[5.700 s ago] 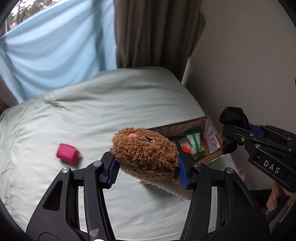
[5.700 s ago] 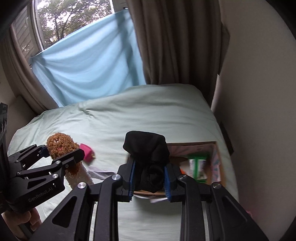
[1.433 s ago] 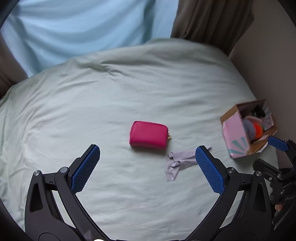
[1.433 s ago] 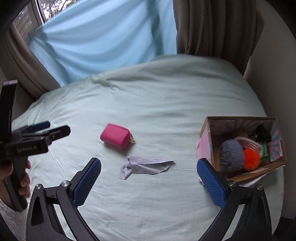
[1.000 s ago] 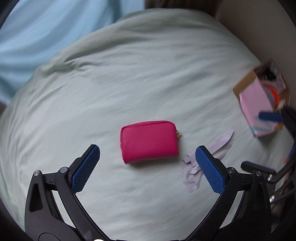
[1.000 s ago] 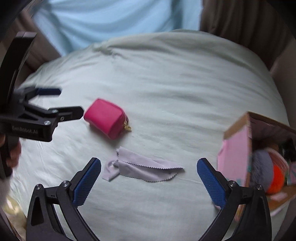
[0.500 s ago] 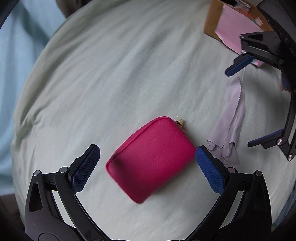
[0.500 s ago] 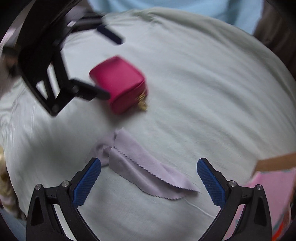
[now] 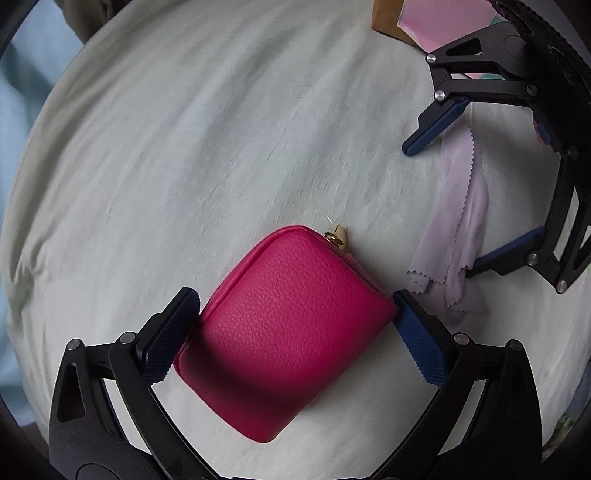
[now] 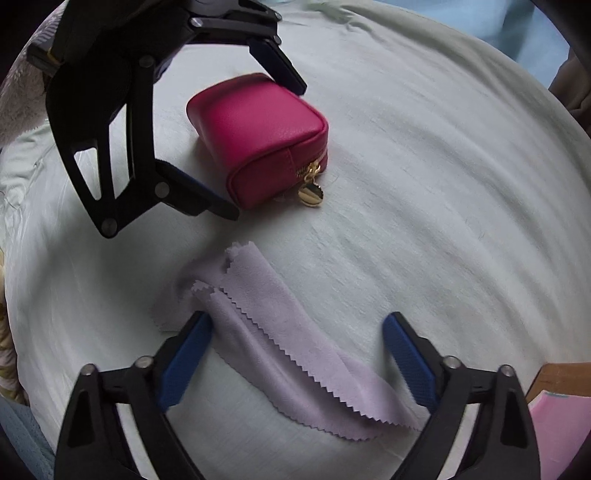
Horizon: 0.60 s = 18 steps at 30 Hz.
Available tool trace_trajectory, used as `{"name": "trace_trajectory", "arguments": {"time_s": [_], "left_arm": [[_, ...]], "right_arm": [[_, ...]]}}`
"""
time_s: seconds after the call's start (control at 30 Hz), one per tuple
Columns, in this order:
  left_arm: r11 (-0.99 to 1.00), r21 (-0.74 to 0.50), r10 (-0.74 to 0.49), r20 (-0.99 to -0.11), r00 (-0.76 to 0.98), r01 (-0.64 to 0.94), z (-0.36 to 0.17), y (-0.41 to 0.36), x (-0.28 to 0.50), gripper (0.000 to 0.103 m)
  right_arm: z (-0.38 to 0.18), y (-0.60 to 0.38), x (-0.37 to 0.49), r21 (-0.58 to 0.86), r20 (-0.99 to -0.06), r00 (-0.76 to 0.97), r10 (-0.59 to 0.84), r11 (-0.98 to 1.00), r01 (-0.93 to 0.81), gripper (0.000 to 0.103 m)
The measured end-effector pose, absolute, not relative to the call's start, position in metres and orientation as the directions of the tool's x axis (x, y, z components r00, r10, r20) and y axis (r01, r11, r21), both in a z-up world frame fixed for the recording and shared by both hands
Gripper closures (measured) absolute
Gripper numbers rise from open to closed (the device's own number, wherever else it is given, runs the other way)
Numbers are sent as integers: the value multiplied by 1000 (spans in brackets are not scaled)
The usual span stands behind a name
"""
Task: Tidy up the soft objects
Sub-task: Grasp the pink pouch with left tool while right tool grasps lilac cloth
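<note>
A pink zip pouch [image 9: 288, 325] lies on the pale green bed sheet [image 9: 221, 147]. My left gripper [image 9: 295, 332] is open with a finger on each side of the pouch, close to its sides; it also shows in the right wrist view [image 10: 258, 140] around the pouch [image 10: 258, 133]. A lilac cloth with zigzag edges [image 10: 280, 339] lies flat beside the pouch. My right gripper [image 10: 295, 354] is open and straddles the cloth just above the sheet; in the left wrist view [image 9: 476, 199] it spans the cloth [image 9: 458, 221].
A cardboard box with pink sides [image 9: 424, 22] stands at the bed's far right; its corner shows in the right wrist view [image 10: 561, 406]. A light blue curtain [image 10: 517, 22] hangs beyond the bed.
Both grippers, which earlier held a brown plush and a black item, are empty. They have come down close to the bed: the left around the pouch, the right over the cloth.
</note>
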<state>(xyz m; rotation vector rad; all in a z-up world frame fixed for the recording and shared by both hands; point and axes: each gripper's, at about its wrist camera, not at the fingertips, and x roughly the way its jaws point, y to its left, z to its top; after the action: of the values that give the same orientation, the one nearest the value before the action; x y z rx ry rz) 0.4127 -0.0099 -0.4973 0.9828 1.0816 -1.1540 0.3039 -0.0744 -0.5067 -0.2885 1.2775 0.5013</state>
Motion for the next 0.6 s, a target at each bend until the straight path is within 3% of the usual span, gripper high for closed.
{"name": "trace_trajectory", "arguments": {"time_s": [0.27, 0.37, 0.6], "left_arm": [[99, 47, -179, -982, 65, 994, -494, -16, 407, 13], [107, 52, -179, -981, 70, 993, -491, -13, 405, 17], [151, 63, -173, -981, 89, 986, -481, -10, 385, 32]], "right_arm": [[-500, -79, 305, 90, -958, 198, 208, 873, -480, 76], [-497, -75, 300, 96, -958, 194, 211, 875, -475, 86], [-486, -74, 292, 116, -952, 213, 219, 904, -410, 88]]}}
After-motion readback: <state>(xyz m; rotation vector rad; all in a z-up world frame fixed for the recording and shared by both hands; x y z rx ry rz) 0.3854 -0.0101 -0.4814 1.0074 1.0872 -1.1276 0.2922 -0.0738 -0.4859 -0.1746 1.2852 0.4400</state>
